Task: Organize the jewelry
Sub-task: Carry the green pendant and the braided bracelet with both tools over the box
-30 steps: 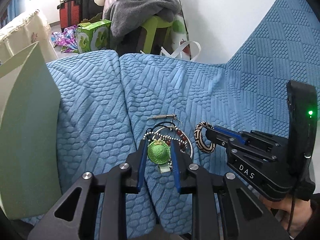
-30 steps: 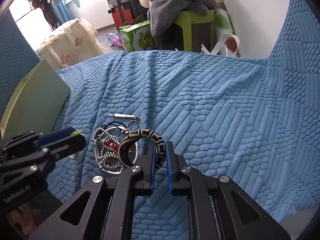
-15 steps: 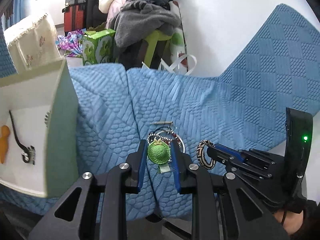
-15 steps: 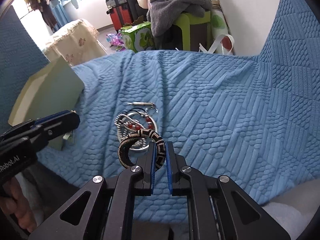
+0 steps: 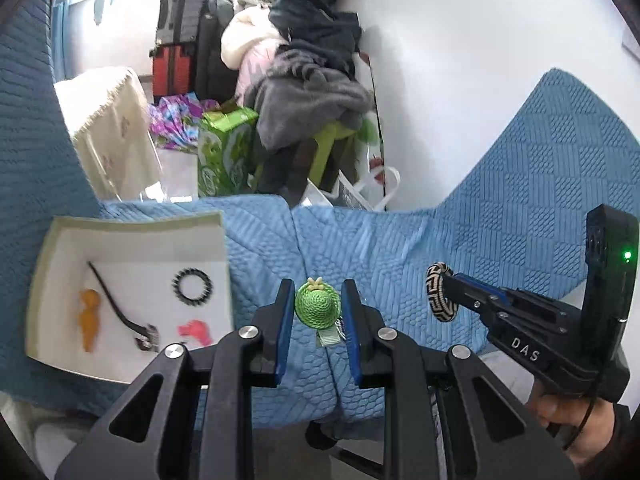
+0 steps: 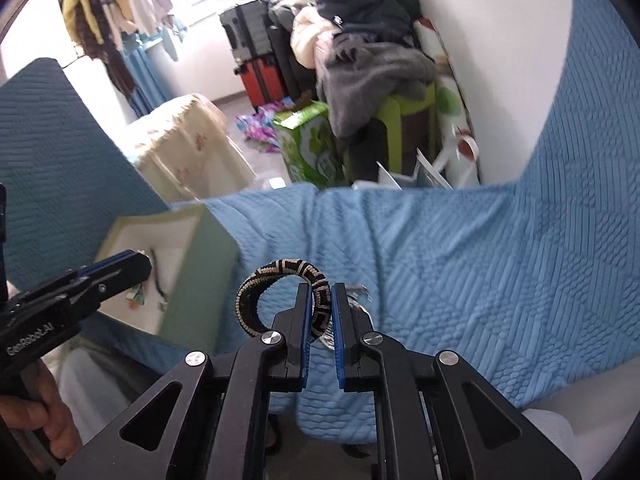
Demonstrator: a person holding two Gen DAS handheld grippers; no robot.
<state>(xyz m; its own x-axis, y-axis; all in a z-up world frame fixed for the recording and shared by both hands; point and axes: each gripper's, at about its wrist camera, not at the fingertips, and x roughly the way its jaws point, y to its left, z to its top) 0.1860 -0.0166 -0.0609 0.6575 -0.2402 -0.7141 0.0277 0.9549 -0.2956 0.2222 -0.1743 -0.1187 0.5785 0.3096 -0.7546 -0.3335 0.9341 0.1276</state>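
My left gripper (image 5: 317, 310) is shut on a green woven hat clip (image 5: 318, 305) and holds it above the blue sofa cover. My right gripper (image 6: 321, 300) is shut on a black-and-cream patterned bangle (image 6: 280, 272), which also shows in the left wrist view (image 5: 438, 298). Both are lifted. An open pale green box (image 5: 132, 224) with a white floor sits to the left; it holds an orange figure (image 5: 89, 316), a black hair stick (image 5: 116, 308), a black ring (image 5: 192, 286) and a pink piece (image 5: 195, 330). A little metal jewelry (image 6: 354, 300) peeks out behind the right fingers.
The blue quilted sofa cover (image 6: 460, 260) spreads below and rises at the right. Beyond its far edge are a green carton (image 5: 224, 156), a green stool with grey clothes (image 5: 316, 96), suitcases (image 5: 180, 40) and a cream covered table (image 5: 112, 128).
Both grippers have lifted up and away from the sofa with their pieces. The jewelry pile has dropped out of the left view, and the open box's inside has come into view.
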